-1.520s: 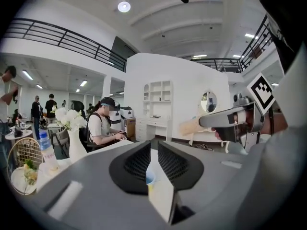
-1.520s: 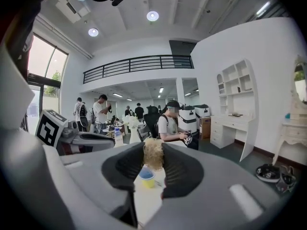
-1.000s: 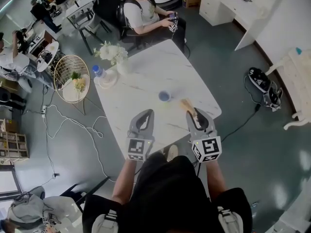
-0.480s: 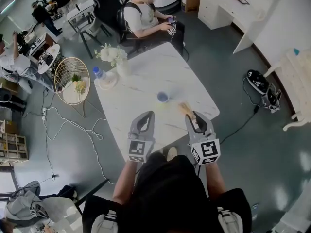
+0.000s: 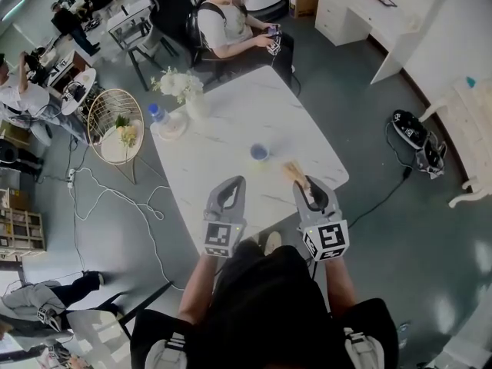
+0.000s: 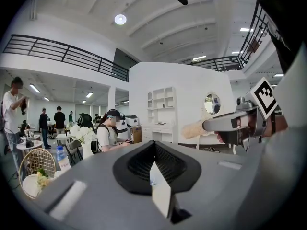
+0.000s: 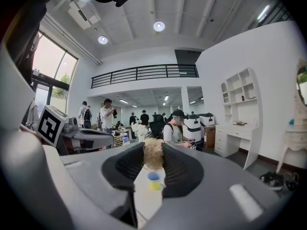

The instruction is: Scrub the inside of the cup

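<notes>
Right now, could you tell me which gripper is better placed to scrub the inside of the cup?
The right gripper: its fingers are shut on the scrubber, and the cup stands on the table straight ahead of it. The left gripper is shut and empty.

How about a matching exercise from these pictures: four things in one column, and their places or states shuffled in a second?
Things:
1 cup
2 scrubber
3 left gripper
4 white flowers

Places or states:
A shut, with nothing in it
B standing in the middle of the table
C at the far left corner of the table
D clamped in the right gripper

Pairs: 1-B, 2-D, 3-A, 4-C.
</notes>
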A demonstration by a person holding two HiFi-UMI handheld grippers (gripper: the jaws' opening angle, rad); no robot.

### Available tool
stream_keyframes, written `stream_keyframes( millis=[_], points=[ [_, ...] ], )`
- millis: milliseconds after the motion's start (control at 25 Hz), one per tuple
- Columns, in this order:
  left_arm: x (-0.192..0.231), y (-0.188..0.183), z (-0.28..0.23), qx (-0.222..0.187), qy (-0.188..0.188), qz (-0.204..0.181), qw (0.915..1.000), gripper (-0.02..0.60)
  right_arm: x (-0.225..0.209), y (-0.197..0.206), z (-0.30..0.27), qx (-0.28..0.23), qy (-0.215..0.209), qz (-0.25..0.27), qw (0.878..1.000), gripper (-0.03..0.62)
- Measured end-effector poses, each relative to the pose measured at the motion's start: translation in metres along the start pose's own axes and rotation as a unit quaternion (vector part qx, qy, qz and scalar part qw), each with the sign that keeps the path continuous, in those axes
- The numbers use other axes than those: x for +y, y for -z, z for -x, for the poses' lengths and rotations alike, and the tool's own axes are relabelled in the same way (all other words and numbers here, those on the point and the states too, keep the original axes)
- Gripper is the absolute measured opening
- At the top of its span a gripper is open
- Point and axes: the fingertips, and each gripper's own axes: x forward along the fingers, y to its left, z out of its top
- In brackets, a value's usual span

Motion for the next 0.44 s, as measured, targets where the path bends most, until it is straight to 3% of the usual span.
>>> stream_keyframes(
  millis=[440],
  points=[
    [-0.0008, -0.0016, -0.0017, 0.001, 0.002, -0.007, 1.0, 0.008, 0.0015, 0.0021, -0.0029, 0.007, 0.002, -0.002, 1.0, 0.107]
  ],
)
